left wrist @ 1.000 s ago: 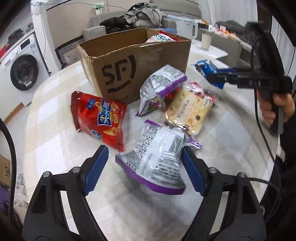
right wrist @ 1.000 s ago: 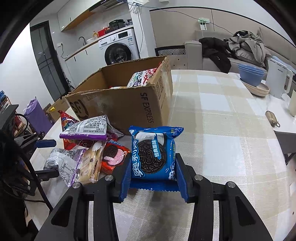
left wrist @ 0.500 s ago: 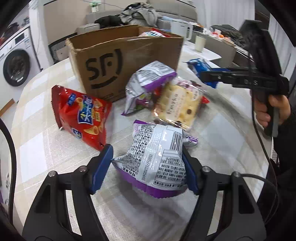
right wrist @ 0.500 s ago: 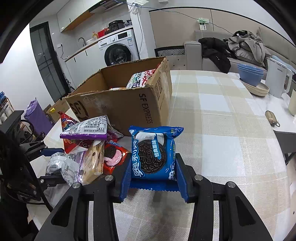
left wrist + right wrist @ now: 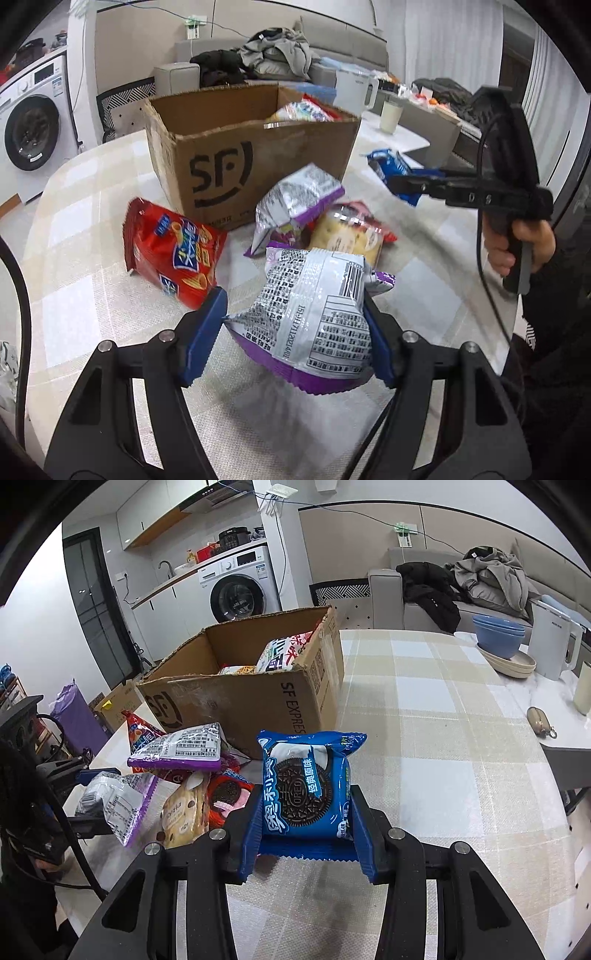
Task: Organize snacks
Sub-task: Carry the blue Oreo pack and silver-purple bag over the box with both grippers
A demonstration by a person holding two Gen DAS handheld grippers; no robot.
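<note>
The silver-and-purple snack bag (image 5: 314,314) is pinched in the left tool (image 5: 291,332), whose jaws have just been closing on it, above the checked bench (image 5: 85,295). The right tool (image 5: 304,830) clamps a blue Oreo pack (image 5: 306,786) near the cardboard box (image 5: 251,701).

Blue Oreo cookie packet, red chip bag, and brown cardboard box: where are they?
Blue Oreo cookie packet (image 5: 304,786), right wrist view, on the printed cookie.
Red chip bag (image 5: 173,251), left wrist view, front middle.
Brown cardboard box (image 5: 255,173), left wrist view, printed front wall.
</note>
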